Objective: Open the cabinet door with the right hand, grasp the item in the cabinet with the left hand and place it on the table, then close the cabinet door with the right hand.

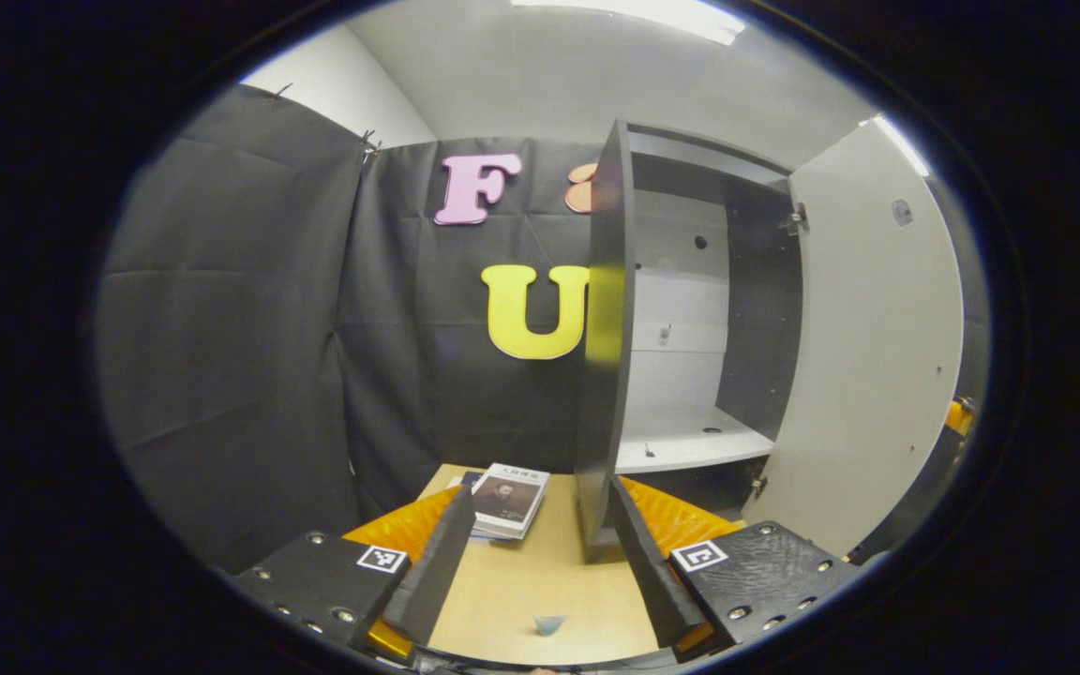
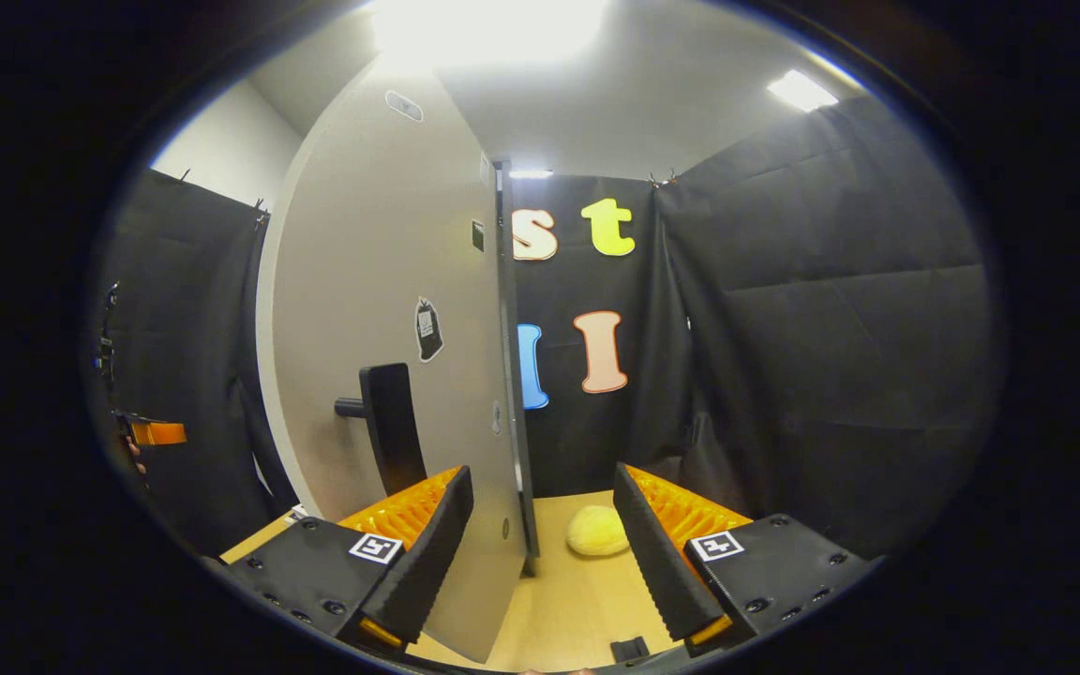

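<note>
Cabinet door (image 2: pixel 390 309) swung open, edge between spread fingers of right hand-held gripper (image 2: pixel 540 553), untouched. Left hand-held gripper (image 1: pixel 540 553) wide open, empty, above worktop (image 1: pixel 540 581); book (image 1: pixel 507 500) at far edge.

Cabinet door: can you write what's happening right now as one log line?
cabinet door: open | cabinet shelf: bare | book: on table | grippers: both open

Open cabinet (image 1: pixel 690 309) (door (image 1: pixel 868 347) swung right), book (image 1: pixel 507 500) on table (image 1: pixel 540 581), fingers (image 1: pixel 432 562) apart
</note>
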`<control>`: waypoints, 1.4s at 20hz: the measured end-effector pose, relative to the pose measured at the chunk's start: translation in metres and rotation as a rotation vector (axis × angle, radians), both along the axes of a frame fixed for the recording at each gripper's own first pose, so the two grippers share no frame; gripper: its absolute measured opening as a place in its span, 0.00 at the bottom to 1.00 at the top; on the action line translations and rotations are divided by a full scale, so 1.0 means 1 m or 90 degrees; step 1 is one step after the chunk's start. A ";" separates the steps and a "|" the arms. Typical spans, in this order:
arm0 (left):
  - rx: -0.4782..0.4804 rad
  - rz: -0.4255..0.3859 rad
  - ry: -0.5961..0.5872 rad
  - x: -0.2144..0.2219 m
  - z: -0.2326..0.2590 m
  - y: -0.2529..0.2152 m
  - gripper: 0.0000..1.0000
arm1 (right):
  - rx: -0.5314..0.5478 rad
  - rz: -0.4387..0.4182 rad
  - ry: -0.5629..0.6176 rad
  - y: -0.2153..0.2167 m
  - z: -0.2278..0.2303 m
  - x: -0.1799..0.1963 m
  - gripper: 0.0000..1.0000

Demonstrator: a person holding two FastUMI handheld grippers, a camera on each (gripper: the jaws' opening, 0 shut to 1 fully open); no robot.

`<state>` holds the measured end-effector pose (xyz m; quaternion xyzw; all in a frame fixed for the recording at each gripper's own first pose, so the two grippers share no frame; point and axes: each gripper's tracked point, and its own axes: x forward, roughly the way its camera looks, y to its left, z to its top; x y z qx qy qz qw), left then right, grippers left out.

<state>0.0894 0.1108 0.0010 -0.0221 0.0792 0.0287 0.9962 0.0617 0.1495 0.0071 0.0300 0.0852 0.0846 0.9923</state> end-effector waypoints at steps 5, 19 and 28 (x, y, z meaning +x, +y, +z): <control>-0.006 -0.003 0.009 0.011 -0.009 0.021 0.87 | 0.002 0.037 0.012 0.053 -0.007 0.002 0.96; -0.040 -0.026 0.010 0.038 -0.022 0.058 0.87 | -0.029 0.150 0.023 0.222 -0.032 0.028 0.97; -0.059 0.011 0.008 0.043 -0.030 0.013 0.87 | -0.020 0.140 0.036 0.165 -0.027 0.063 0.97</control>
